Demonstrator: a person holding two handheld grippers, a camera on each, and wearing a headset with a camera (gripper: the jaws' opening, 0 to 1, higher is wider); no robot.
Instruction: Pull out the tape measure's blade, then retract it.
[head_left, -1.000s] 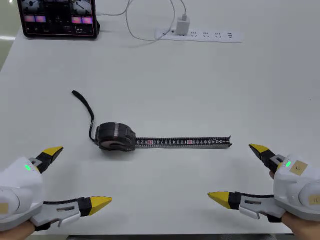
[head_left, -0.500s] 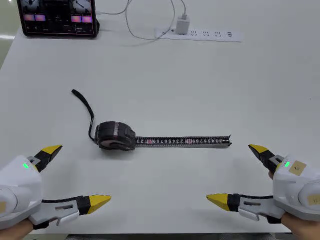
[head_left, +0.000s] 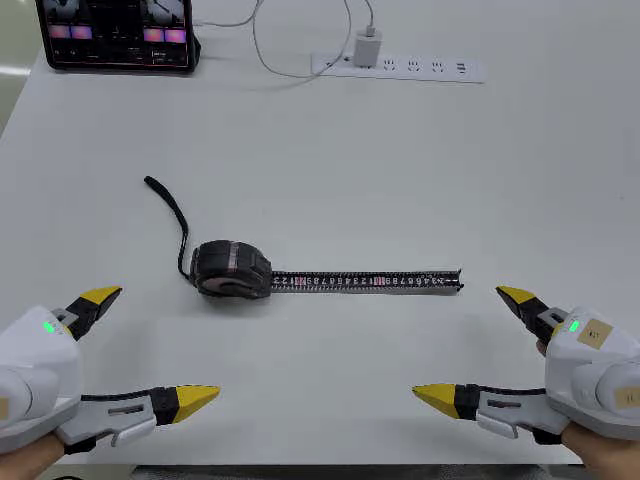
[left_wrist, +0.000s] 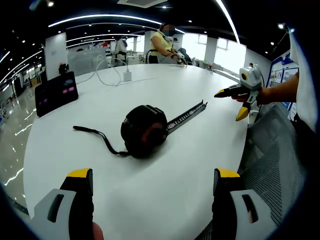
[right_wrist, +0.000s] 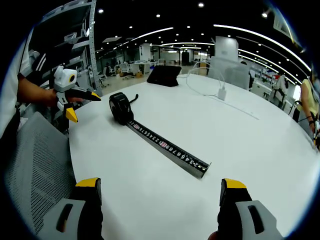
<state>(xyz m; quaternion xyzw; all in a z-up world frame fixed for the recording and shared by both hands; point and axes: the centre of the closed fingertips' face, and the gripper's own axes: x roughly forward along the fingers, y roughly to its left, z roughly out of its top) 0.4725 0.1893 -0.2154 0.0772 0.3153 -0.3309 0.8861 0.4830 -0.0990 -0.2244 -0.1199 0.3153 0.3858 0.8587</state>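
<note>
Left hand-held gripper (head_left: 148, 346): jaws spread wide, yellow tips well apart, nothing between them; held over the near left edge of the table (head_left: 400, 180), touching nothing. Right hand-held gripper (head_left: 475, 345): jaws likewise wide open and empty; held over the near right edge, clear of the surface objects.

Tape measure (head_left: 231, 270): dark case resting on the table ahead of the left hand-held gripper, apart from it; in the left gripper view the case sits centred between the two jaws, further out. Blade (head_left: 365, 282): drawn out of the case and lying flat on the table, running towards the right; its hooked end lies near the right hand-held gripper's far jaw tip, not touching; in the right gripper view the end sits ahead between the jaws. Wrist strap (head_left: 172, 215): black, trailing from the case away to the far left.

Far edge of table: tablet (head_left: 115, 35) with lit screen at left; white power strip (head_left: 400, 68) carrying a charger (head_left: 366, 48); white cable (head_left: 270, 60) looping between them.
</note>
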